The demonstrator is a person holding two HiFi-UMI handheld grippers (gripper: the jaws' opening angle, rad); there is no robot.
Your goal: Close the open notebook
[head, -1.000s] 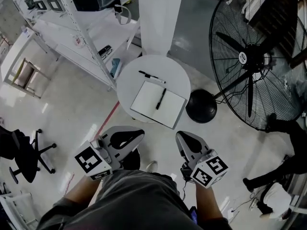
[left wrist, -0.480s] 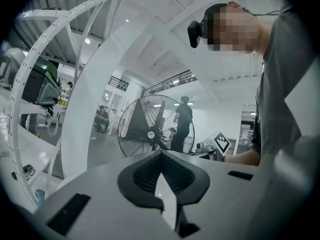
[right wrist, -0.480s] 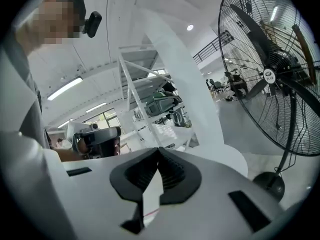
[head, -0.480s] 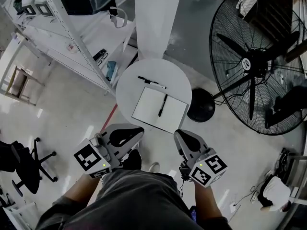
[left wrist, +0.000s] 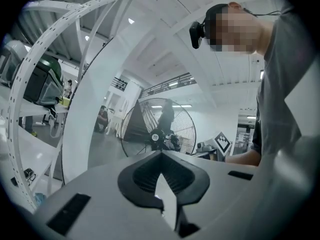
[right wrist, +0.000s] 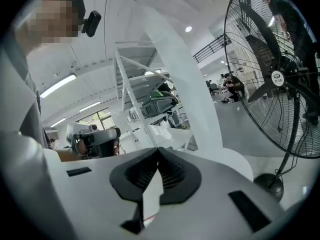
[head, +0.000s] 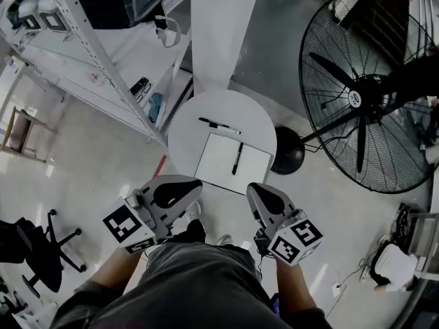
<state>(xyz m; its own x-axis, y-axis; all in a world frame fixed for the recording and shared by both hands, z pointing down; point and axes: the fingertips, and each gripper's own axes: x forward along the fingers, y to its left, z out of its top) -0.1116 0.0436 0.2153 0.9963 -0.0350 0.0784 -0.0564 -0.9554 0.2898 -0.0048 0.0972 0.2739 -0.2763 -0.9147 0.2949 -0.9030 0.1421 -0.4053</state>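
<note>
**Head view.** I can read no words or brand here. The only printed marks are the black and white squares on the cube of each gripper, and a small round label on the hub of the big fan, too small to read. The left gripper and the right gripper are side by side, both with their jaws together and nothing in them. The open notebook lies on the round white table, just ahead of both grippers and between their two lines, and neither gripper touches it. A black pen lies on the notebook's page. A second pen lies on the table beyond the notebook, further from the grippers. Compared with one second ago, the table and the notebook are nearer to the gripper tips. The notebook is open as before, and the pens keep their places.

**Left gripper view.** The left gripper has its jaws closed on each other, holding nothing. Far ahead is the fan. No writing can be read.

**Right gripper view.** The right gripper also has its jaws together and is empty. The fan is to its right, and the table edge is just ahead.
</note>
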